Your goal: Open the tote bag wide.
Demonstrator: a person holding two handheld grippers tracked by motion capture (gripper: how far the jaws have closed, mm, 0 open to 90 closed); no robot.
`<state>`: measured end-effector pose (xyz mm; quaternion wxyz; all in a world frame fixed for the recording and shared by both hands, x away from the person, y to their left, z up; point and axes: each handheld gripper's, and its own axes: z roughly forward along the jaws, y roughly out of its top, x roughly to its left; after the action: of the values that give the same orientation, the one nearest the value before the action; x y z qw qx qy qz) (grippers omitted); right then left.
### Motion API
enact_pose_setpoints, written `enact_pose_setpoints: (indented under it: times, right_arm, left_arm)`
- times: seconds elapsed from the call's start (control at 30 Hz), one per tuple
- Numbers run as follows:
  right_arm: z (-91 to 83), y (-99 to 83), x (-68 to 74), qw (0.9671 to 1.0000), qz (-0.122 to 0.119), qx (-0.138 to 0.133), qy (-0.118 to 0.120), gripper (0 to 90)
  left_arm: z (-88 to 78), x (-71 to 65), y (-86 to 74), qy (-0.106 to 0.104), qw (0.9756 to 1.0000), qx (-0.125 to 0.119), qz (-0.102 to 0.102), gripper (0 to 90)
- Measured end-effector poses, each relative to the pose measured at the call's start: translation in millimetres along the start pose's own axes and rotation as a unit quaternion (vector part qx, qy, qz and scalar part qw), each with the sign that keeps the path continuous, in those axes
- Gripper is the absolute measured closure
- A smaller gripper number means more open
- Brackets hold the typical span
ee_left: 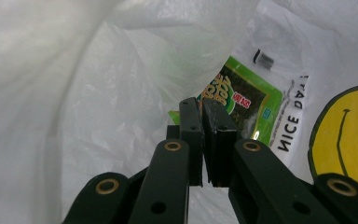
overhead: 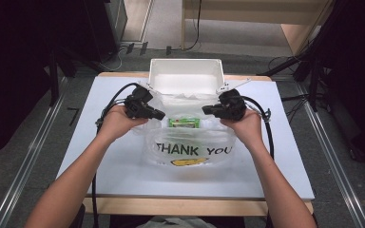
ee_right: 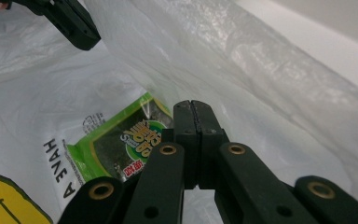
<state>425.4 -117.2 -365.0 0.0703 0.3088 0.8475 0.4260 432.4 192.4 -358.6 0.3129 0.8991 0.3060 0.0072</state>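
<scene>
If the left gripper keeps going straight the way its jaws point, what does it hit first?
Most likely the green snack packet lying inside the plastic bag: it sits just beyond the left gripper and its shut jaws. Depth is unclear, so loose bag film could come first.

White-topped table [overhead: 123, 175] on a pale wooden base. Lying on it: a clear plastic bag [overhead: 190, 152] printed with black lettering and a yellow smiley, and behind that, at the far edge, a white rectangular bin [overhead: 186, 76].

Lighting: even, overhead; worktop [overhead: 123, 175] bright, surroundings dark. My fingers [ee_left: 214, 140] soft-focused close up; bag plastic [ee_right: 270, 70] glares white.
</scene>
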Motion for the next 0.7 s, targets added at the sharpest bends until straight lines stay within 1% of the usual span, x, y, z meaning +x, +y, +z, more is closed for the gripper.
enact_pose_setpoints:
  times: [0.03, 0.07, 0.13, 0.17, 0.27, 0.33, 0.43, 0.47, 0.53, 0.57, 0.6, 0.63, 0.7]
  right_arm:
    - [0.0, 0.0, 0.0, 1.0, 0.0, 0.0, 0.0, 90.0]
    - [1.4, -3.5, 0.2, 1.0, 0.002, -0.005, 0.001, 90.0]
    - [2.2, -5.0, 0.3, 1.0, 0.004, -0.003, 0.001, 90.0]
    - [3.7, -7.0, 0.5, 1.0, 0.004, -0.001, 0.0, 90.0]
    - [6.5, -12.1, 1.2, 1.0, 0.005, 0.007, -0.002, 90.0]
    - [7.5, -16.3, 2.7, 1.0, 0.004, 0.002, -0.003, 90.0]
    - [9.9, -21.5, 4.0, 0.9999, 0.006, 0.009, -0.003, 90.0]
    - [10.5, -22.8, 4.5, 0.9999, 0.008, 0.01, -0.004, 90.0]
    - [10.6, -25.7, 5.5, 1.0, 0.005, 0.005, -0.005, 90.0]
    - [10.5, -27.2, 6.4, 0.9999, 0.009, 0.004, -0.003, 90.0]
    - [10.8, -28.0, 6.7, 0.9999, 0.01, 0.005, -0.002, 90.0]
    - [11.7, -29.4, 6.8, 1.0, 0.005, 0.005, -0.003, 90.0]
    - [13.5, -32.5, 7.2, 0.9999, 0.006, 0.011, -0.006, 90.0]
  left_arm:
    - [0.0, 0.0, 0.0, 0.0, 1.0, 0.0, 0.0, 88.2]
    - [1.5, -0.8, -2.8, 0.004, 1.0, -0.001, -0.003, 88.1]
    - [2.5, -1.3, -4.7, 0.004, 1.0, -0.001, -0.004, 88.0]
    - [2.8, -1.4, -6.3, 0.006, 1.0, 0.002, -0.002, 88.0]
    - [4.8, -0.4, -12.7, 0.004, 1.0, 0.003, -0.008, 87.9]
    - [5.7, -1.0, -17.2, 0.005, 0.9999, 0.001, -0.015, 87.7]
    - [7.4, -3.3, -22.7, 0.004, 0.9999, -0.001, -0.015, 87.5]
    - [8.0, -3.9, -24.2, 0.008, 0.9999, 0.0, -0.013, 87.4]
    - [9.8, -4.4, -27.6, 0.007, 0.9998, -0.002, -0.016, 87.3]
    - [10.2, -4.6, -28.7, 0.005, 0.9998, -0.002, -0.018, 87.3]
    - [10.7, -4.5, -30.0, 0.003, 0.9998, -0.002, -0.018, 87.3]
    - [11.7, -4.3, -31.3, 0.003, 0.9998, -0.004, -0.018, 87.3]
    - [13.7, -4.0, -33.3, 0.007, 0.9998, 0.0, -0.019, 87.3]
